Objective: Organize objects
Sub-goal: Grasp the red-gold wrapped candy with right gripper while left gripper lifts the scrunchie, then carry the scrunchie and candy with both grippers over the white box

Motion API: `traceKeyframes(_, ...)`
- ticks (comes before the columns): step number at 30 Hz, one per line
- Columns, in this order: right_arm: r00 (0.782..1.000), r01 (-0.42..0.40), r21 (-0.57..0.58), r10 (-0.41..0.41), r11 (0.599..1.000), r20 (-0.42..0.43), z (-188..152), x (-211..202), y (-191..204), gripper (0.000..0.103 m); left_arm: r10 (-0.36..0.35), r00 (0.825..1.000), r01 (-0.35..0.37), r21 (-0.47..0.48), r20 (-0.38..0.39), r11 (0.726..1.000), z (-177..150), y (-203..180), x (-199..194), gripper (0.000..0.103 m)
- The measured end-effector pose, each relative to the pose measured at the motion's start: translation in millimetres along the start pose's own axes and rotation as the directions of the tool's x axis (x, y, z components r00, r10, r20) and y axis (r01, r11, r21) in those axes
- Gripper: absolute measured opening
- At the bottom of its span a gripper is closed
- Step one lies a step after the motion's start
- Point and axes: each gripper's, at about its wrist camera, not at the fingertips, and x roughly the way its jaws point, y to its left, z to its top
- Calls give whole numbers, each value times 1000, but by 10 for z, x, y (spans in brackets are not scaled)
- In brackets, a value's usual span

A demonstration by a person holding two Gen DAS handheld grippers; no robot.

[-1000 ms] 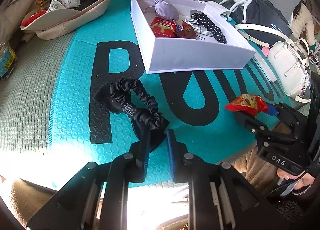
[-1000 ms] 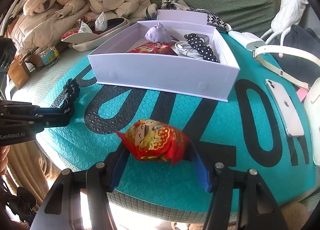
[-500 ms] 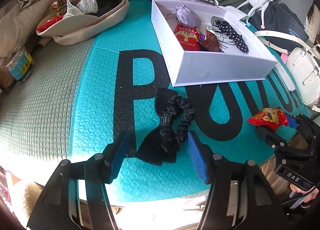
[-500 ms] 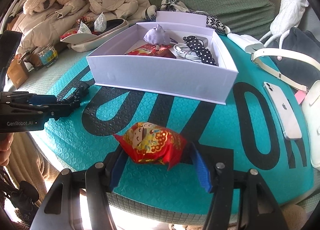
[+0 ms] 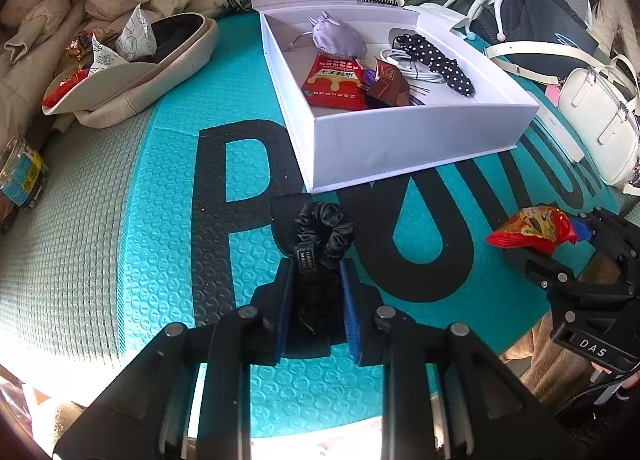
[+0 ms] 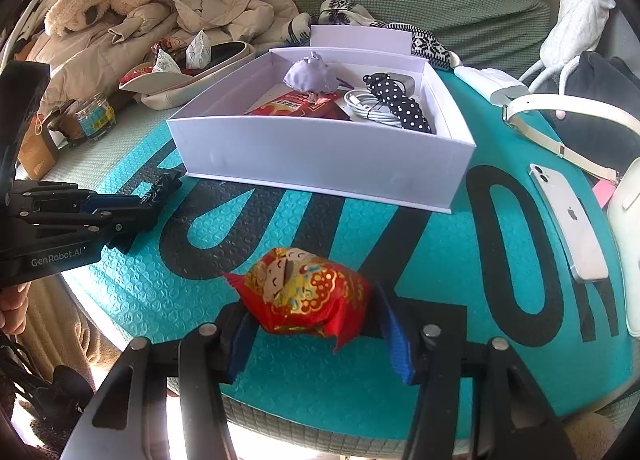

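Observation:
My left gripper (image 5: pixel 316 272) is shut on a black scrunchie (image 5: pixel 324 232) with a bow, just in front of the white box (image 5: pixel 400 156) on the teal mat. My right gripper (image 6: pixel 316 320) is shut on a red snack packet (image 6: pixel 308 296), which also shows in the left wrist view (image 5: pixel 532 228). The box holds a lilac pouch (image 5: pixel 340 38), a red packet (image 5: pixel 336 80), a white cable and a polka-dot band (image 5: pixel 440 60). The left gripper also shows in the right wrist view (image 6: pixel 160 196).
A beige slipper (image 5: pixel 140 72) with small packets lies far left, coats behind it. A glass jar (image 6: pixel 94 116) stands at the left edge. A white phone (image 6: pixel 568 220), a white handbag (image 5: pixel 596 132) and a white strap lie to the right.
My left gripper opened over the scrunchie, then closed on it and moved closer to the box. The right gripper keeps its hold on the red packet, almost still.

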Motion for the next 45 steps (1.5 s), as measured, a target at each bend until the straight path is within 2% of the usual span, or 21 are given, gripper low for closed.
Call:
traceKeyframes(19, 999, 20, -4, -20, 1000, 33, 230, -365, -71, 55, -67, 997, 66, 39, 27, 997, 224, -240, -393, 21)
traceKeyframes(30, 998, 40, -15, -39, 999, 53, 514, -557, -201, 55, -60, 996, 56, 73, 62, 996, 571, -395, -639, 21)
traceKeyframes(45, 993, 68, -97, -58, 993, 107, 1102, -501, -348, 55, -67, 992, 56, 111, 102, 992, 1186, -566, -619, 21)
